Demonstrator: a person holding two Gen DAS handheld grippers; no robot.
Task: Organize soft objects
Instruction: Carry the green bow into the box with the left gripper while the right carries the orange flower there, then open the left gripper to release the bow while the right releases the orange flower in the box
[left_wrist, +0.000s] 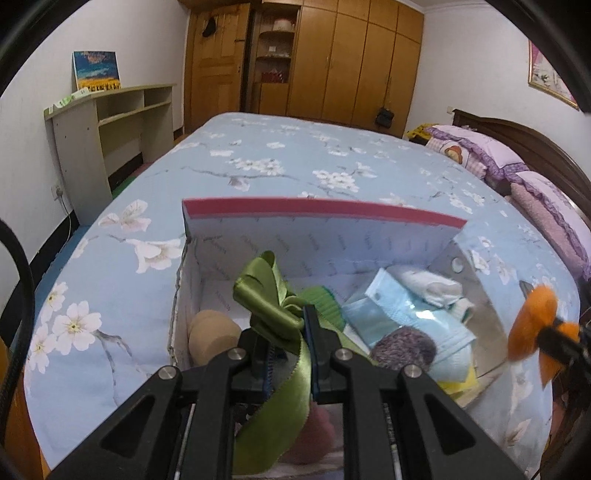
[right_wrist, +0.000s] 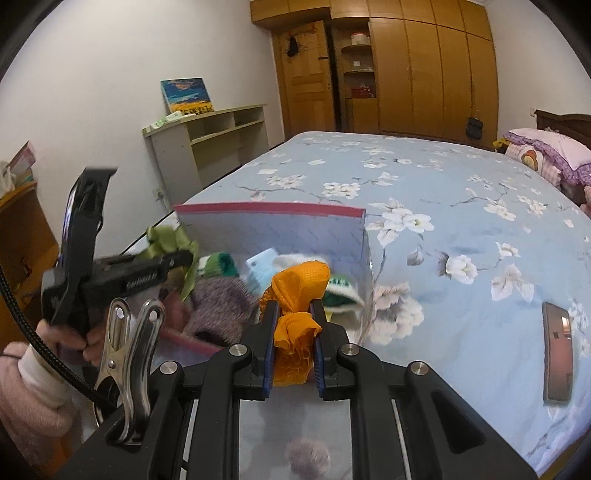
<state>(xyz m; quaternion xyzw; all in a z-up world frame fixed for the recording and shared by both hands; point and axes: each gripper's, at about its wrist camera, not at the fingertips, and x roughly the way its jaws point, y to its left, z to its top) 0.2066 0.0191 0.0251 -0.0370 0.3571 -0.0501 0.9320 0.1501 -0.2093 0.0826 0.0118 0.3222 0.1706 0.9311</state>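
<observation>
So we've got the left tongs (left_wrist: 290, 328) clamped on a green satin ribbon (left_wrist: 266, 291), holding it right over the open box (left_wrist: 317, 229) that sits on the bed (left_wrist: 295, 158), near its foot-end edge. The ribbon's tail hangs down between the fingers. Our right tongs (right_wrist: 293, 317) are pinched shut on an orange mesh cloth (right_wrist: 299, 288), also just above the box, over its right side.

Inside the box we can see a light blue face mask (left_wrist: 391, 314), a grey-purple knit ball (left_wrist: 402, 349), a tan sponge (left_wrist: 212, 334) in the left corner, a white sock (left_wrist: 432, 286) toward the back right, and something green and ribbed (left_wrist: 325, 299) behind the ribbon. A pinkish soft thing (left_wrist: 314, 435) sits at the near edge, partly hidden by the tongs.

A phone (right_wrist: 557, 350) lies on the bed to the right of the box, well apart from it.
</observation>
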